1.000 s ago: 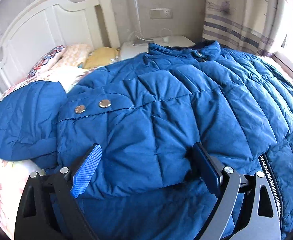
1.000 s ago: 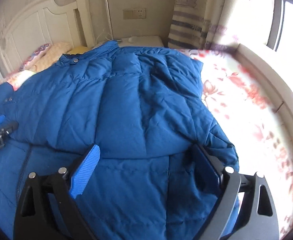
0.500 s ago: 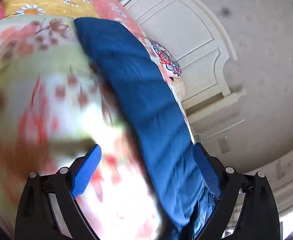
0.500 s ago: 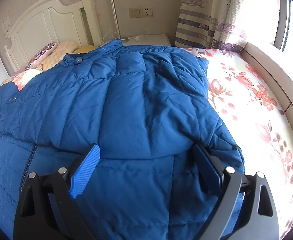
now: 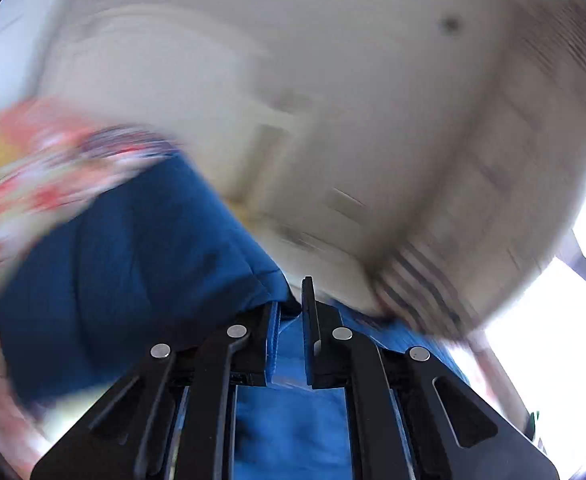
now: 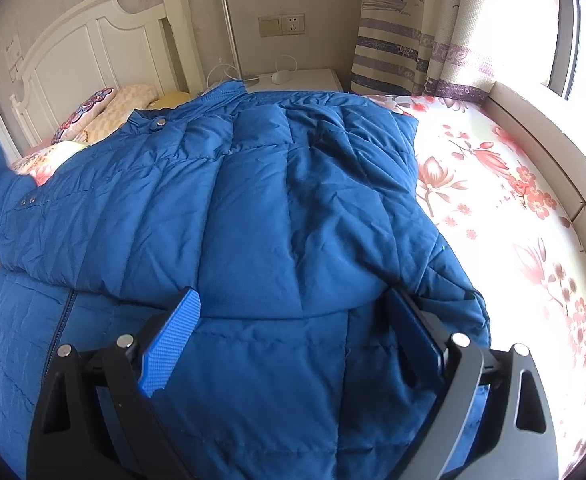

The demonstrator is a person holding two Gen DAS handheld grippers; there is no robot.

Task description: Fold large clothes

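Flowered bedsheet [image 6: 505,216] is carrying the blue puffer jacket [image 6: 253,200].
Left tongs [image 5: 291,316], just clamping jacket fabric, are lifting a sleeve; right tongs [image 6: 293,332] are hovering open; next, carrying it across.

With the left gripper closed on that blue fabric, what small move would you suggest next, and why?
Probably carry the pinched fabric across onto the jacket body. The left gripper has just closed with blue cloth between its pads, while the right gripper hangs open over the jacket on the bed.
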